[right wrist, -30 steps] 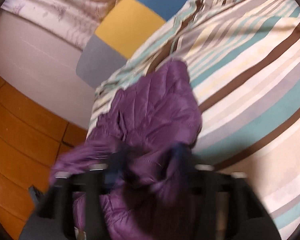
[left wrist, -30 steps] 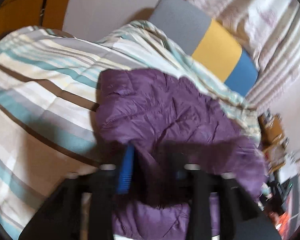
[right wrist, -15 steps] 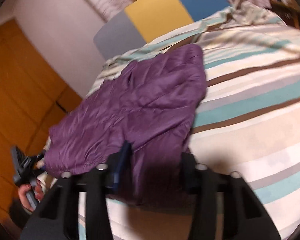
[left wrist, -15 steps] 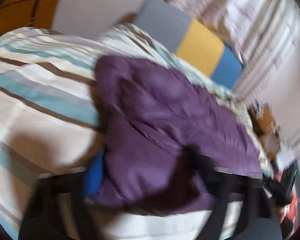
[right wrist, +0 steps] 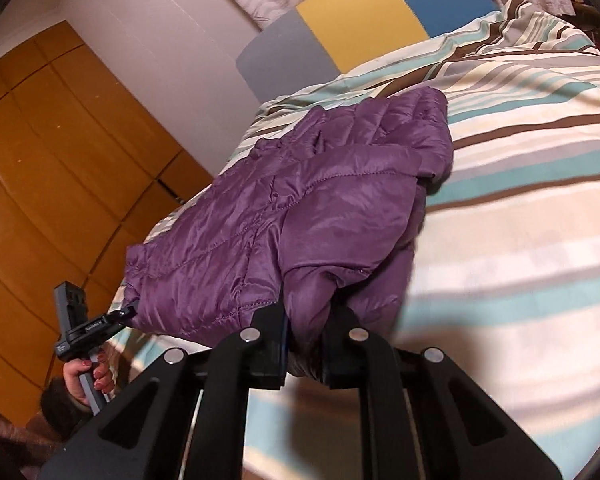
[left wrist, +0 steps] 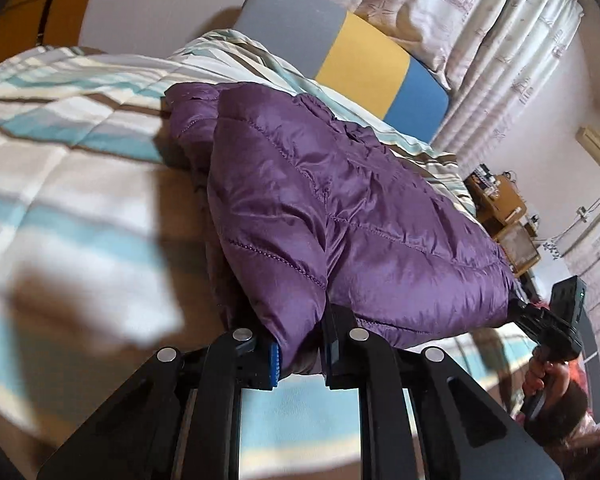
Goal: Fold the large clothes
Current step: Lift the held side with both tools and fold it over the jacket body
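purple jacket (left wrist: 340, 208), wardrobe (right wrist: 60, 160) right view only

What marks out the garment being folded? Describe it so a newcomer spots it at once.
Start at the bed with the striped duvet and the grey, yellow and blue headboard. On the duvet lies the purple quilted jacket, its near edge pinched at separate spots by the left gripper and right gripper. It is the only purple, shiny, stitched thing there.
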Tool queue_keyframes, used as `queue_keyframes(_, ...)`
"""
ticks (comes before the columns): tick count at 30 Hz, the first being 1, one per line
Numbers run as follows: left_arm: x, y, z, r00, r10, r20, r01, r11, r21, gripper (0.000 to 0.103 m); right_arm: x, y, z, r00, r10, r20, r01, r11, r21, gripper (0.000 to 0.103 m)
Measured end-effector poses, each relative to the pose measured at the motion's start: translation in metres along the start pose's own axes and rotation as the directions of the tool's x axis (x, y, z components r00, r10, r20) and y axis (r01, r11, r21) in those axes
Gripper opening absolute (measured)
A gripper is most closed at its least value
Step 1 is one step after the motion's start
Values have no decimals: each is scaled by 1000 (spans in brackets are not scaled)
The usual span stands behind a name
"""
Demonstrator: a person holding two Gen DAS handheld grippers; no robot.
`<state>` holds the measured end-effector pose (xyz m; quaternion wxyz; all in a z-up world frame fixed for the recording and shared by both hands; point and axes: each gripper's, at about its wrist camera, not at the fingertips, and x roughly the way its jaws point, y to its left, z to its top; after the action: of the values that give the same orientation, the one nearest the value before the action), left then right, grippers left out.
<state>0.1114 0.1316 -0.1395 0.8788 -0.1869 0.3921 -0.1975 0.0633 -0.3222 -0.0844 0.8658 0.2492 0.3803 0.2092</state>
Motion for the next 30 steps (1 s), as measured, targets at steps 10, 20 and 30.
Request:
queue_keyframes(10, -66, -26, -43, 998, -8, 67, 4, 998, 66, 13, -53, 36, -22, 999, 29, -26, -32, 992, -122, 10)
queue_keyframes(20, -80, -67, 12, 943, 54, 327, -117, 977, 175, 12, -61, 67, 41, 986, 36, 165, -4, 981, -195, 9)
queue_keyframes(30, -41, -50, 74, 872, 145, 468, -198, 978, 65, 12, -16, 57, 117, 966, -14, 259, 66, 979, -194, 8)
